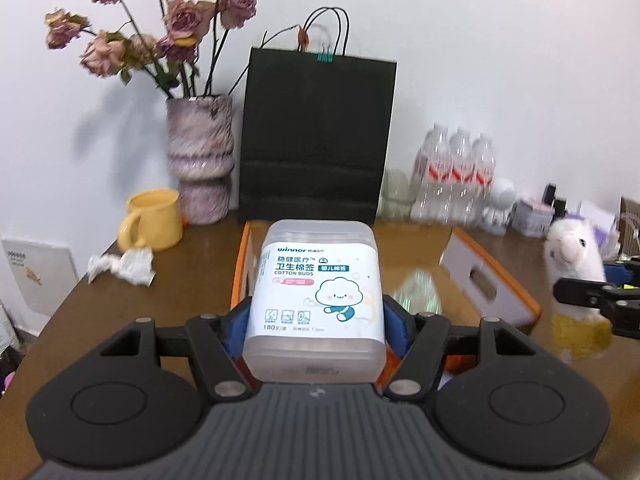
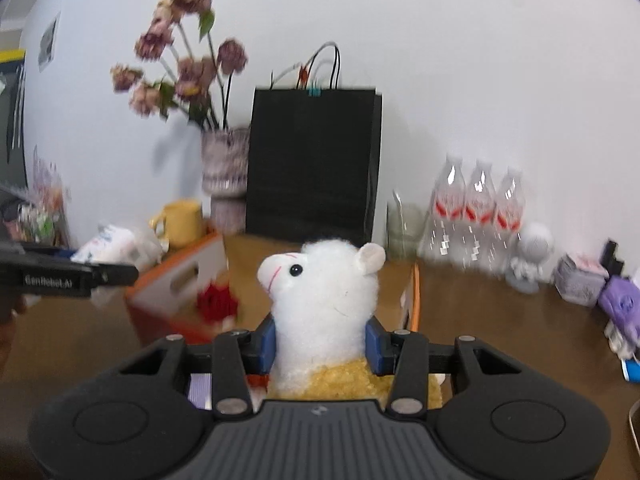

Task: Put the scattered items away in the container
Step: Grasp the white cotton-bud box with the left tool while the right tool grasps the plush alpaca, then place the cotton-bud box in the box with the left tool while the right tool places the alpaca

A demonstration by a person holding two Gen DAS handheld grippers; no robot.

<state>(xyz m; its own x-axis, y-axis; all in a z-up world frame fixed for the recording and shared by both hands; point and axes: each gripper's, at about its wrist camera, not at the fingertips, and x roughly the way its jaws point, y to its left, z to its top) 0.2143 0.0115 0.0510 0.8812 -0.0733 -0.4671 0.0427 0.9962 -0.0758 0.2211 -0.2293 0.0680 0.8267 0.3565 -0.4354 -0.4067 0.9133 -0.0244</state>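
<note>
My left gripper (image 1: 316, 320) is shut on a clear cotton buds box (image 1: 316, 292) with a white label, held over the orange-rimmed container (image 1: 492, 280). My right gripper (image 2: 320, 340) is shut on a white plush alpaca (image 2: 324, 296) with a yellow body, held above the same container (image 2: 180, 280). The alpaca also shows at the right of the left wrist view (image 1: 576, 264), with the right gripper's fingers (image 1: 588, 296) on it. The left gripper shows at the left of the right wrist view (image 2: 120, 274). A red item (image 2: 216, 300) lies in the container.
At the back stand a vase of dried roses (image 1: 200, 160), a black paper bag (image 1: 316, 136), a yellow mug (image 1: 152, 220) and water bottles (image 1: 456, 172). Crumpled paper (image 1: 120, 266) lies left of the container. A white figurine (image 2: 532, 256) and purple items (image 2: 620, 304) sit at the right.
</note>
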